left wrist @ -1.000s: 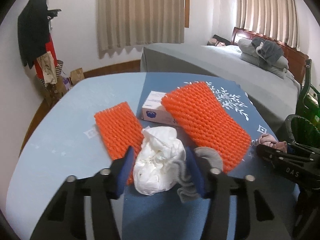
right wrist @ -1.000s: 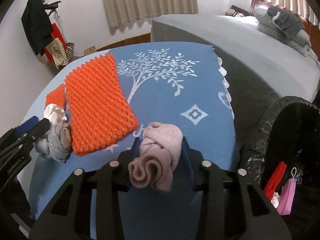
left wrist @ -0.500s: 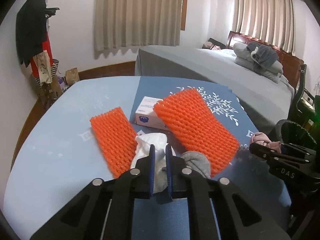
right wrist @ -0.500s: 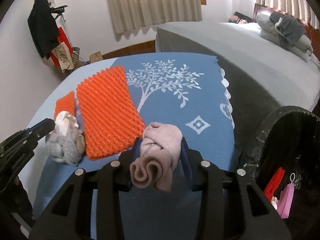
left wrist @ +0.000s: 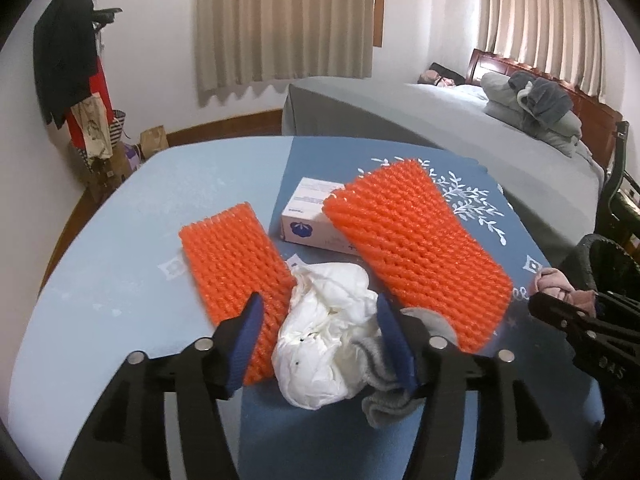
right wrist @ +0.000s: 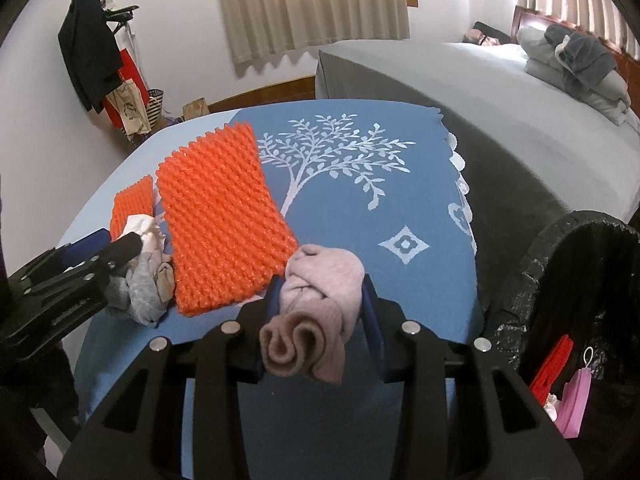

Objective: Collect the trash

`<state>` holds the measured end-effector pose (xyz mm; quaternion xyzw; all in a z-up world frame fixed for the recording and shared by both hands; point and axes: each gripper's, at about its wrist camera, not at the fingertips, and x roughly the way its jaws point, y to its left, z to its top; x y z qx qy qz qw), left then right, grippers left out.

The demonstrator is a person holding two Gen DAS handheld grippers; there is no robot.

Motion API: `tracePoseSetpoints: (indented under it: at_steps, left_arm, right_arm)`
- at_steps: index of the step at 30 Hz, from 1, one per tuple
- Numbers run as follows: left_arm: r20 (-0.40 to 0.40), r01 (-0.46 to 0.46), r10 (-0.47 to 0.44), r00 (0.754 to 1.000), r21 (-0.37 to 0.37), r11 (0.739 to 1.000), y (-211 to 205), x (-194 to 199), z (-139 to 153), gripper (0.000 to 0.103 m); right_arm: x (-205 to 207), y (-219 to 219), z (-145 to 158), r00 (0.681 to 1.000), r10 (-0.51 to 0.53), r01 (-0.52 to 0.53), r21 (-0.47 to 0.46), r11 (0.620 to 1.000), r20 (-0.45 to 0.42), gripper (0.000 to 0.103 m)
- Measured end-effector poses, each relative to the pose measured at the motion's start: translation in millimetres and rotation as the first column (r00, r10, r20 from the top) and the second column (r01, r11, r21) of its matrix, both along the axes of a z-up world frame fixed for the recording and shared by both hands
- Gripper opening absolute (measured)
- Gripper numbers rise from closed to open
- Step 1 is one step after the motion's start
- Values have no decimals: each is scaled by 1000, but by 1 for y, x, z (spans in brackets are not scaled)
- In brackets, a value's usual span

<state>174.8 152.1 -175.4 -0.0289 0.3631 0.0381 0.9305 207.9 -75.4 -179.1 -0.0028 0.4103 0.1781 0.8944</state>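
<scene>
Trash pickup partly done, most still on the table

Your right claw (right wrist: 322,300) is clamped on a rolled pink sock (right wrist: 320,312), near the black bin (right wrist: 520,280) that already holds red and pink scraps. Your left claw (left wrist: 320,334) stands apart, straddling the crumpled white tissue (left wrist: 328,344) on the table (left wrist: 120,248), with a gray sock (left wrist: 384,396) touching it. Two orange foam nets (left wrist: 416,248) and a small box (left wrist: 308,216) remain uncollected.

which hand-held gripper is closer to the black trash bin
Right. The right hand-held gripper, shut on the pink cloth, is beside the black trash bin; the left hand-held gripper straddles the white wad, farther away.
</scene>
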Motion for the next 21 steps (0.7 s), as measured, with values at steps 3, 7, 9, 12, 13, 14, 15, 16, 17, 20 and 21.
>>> tracePoseSetpoints:
  at_steps: [3,7,9,12,13,14,15,16,17,20,21]
  left_arm:
    - [-6,20,-20,1000,-8,1000,-4,2,-1,58]
    - [2,48,-48,999,-4,999,-9,-1,1,41]
    - [12,51,-51,999,-8,999,-8,-3,3,31]
    - [32,43,-43,999,-17,999,-6,-6,9,23]
    - [40,38,-37,999,-22,999,-4,-9,11,22]
    - [53,30,-29,998,-29,999,-2,-11,16,22]
    - [66,24,-22,998,-36,999,0,-13,21,22]
    - [79,20,-16,997,-41,999,2,-14,26,22]
    - [90,16,-12,996,-40,999,3,-16,30,22]
    - [115,15,-11,993,-34,999,6,-19,41,22]
    - [121,16,-12,993,-32,999,6,-20,45,22]
  right_arm:
    - [0,1,-3,1000,4,-4,-2,1000,-8,37]
    - [0,1,-3,1000,6,-6,0,1000,-10,37]
    - [0,0,-1,1000,6,-6,3,1000,-6,37]
    - [-1,-1,2,1000,6,-6,9,1000,4,37]
    - [-2,-1,4,1000,6,-6,11,1000,8,37]
    - [-3,-2,6,1000,6,-7,14,1000,12,37]
    - [-4,-3,9,1000,7,-7,19,1000,19,37]
    - [-5,-3,11,1000,7,-8,23,1000,23,37]
    - [-5,-4,13,1000,7,-8,25,1000,28,37]
    - [-8,-5,25,999,12,-14,39,999,49,37]
    - [-10,-5,27,998,13,-15,42,999,55,37]
